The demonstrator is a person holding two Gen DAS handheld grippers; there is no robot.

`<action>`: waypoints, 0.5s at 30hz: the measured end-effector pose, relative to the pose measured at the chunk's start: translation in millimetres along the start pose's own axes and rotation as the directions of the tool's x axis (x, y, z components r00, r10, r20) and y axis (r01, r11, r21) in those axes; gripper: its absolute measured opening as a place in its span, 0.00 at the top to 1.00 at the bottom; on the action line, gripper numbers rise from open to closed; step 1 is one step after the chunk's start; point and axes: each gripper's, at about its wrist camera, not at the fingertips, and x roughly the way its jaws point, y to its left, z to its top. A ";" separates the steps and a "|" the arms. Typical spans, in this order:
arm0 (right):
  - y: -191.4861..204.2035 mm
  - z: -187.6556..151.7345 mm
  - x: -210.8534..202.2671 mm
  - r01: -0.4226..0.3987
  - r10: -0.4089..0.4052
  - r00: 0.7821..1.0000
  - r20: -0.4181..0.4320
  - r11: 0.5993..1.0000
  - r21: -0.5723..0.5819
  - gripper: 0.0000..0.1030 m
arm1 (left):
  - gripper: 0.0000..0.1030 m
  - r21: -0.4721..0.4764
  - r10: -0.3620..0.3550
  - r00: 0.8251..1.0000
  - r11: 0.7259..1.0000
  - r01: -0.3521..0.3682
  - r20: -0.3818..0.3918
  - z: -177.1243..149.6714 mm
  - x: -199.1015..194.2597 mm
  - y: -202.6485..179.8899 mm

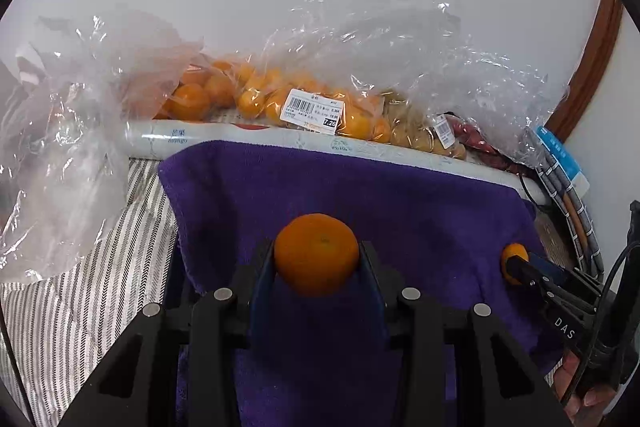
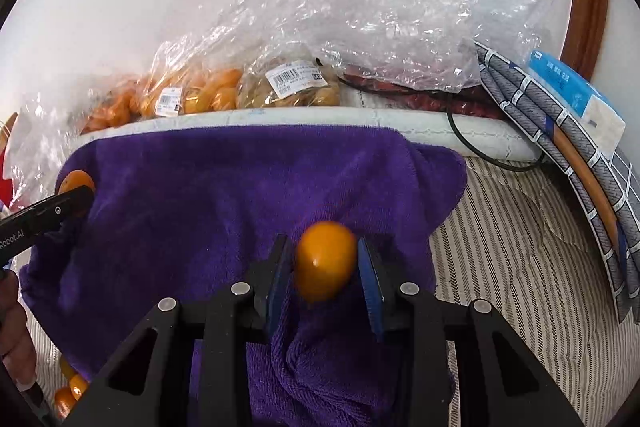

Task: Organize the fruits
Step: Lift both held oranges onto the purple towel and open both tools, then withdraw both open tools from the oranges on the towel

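Fruit grasped both sides: left fingers [image 1: 317, 259] clench a round orange mandarin [image 1: 316, 253], right fingers [image 2: 324, 265] a smooth orange kumquat [image 2: 325, 259]; I should lower both gently onto the purple terry towel [image 1: 400, 195].

Both wrist views look steeply down, close over the shared purple towel [image 1: 400, 195] [image 2: 200, 187]

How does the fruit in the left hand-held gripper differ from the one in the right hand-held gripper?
The fruit in the left hand-held gripper is a round, flattish mandarin with dull, dimpled skin; the fruit in the right hand-held gripper is an oval kumquat-like fruit with smooth, glossy skin. The mandarin spreads its jaws wider and looks larger; the oval fruit is narrower. Both are orange, clamped between blue pads, and held over the purple towel.
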 end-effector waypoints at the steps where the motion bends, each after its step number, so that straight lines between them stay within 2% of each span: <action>1: 0.1 -0.2 0.4 -0.003 0.003 1.000 0.001 1.000 -0.001 0.66 | 0.62 -0.006 0.002 1.000 1.000 -0.002 -0.002 -0.1 1.0 0.8; 3: -0.8 -1.2 0.6 -0.004 0.004 1.000 0.000 1.000 -0.001 0.64 | 0.62 -0.027 0.000 1.000 1.000 0.000 -0.006 -1.4 2.7 4.0; 6: -3.3 -2.1 1.3 -0.002 0.003 1.000 -0.014 1.000 0.020 0.55 | 0.62 -0.041 -0.006 1.000 0.999 0.005 -0.023 -2.9 6.9 5.3; 10: -2.1 -0.9 -6.3 0.000 0.000 1.000 0.013 0.999 0.032 0.35 | 0.58 -0.015 0.018 1.000 1.000 -0.018 -0.006 -2.6 6.4 2.4; 15: 5.4 -2.1 -17.0 0.048 -0.049 0.998 0.049 0.999 0.010 0.35 | 0.55 -0.033 0.005 1.000 0.999 -0.004 0.020 -1.1 -3.1 4.4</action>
